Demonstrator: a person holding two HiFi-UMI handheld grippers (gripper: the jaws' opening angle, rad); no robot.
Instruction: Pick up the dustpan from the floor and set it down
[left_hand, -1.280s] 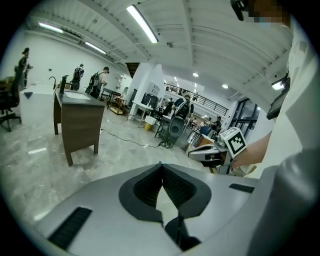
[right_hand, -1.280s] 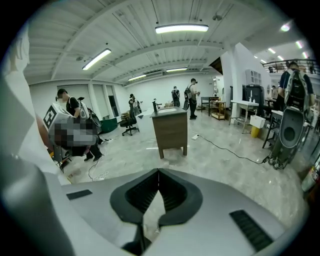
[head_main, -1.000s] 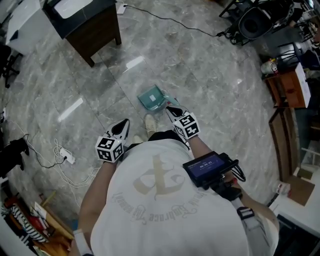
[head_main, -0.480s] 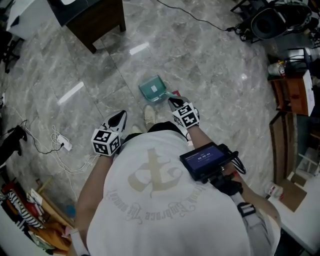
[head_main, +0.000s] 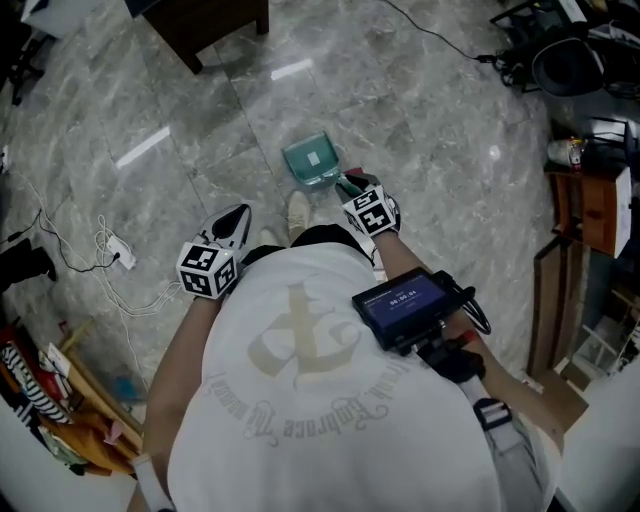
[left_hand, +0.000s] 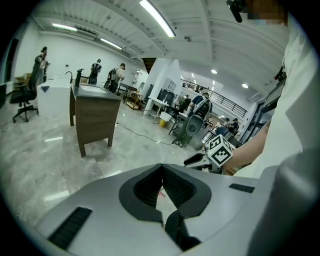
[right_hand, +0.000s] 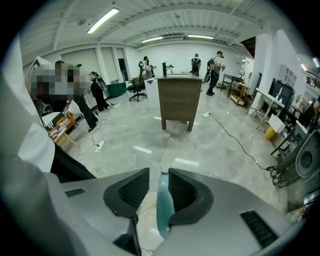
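Grey marble floor carries the teal dustpan, which lies flat just ahead of the person's shoe, its pan end pointing away. It looks like thin moulded plastic: probably light, stiff, a little slick and not fragile, and best taken edge-on by its narrow handle. That handle stands between the jaws of the right gripper, which have just been opening and are now spread. Off to the side, the left gripper is pressed together, empty.
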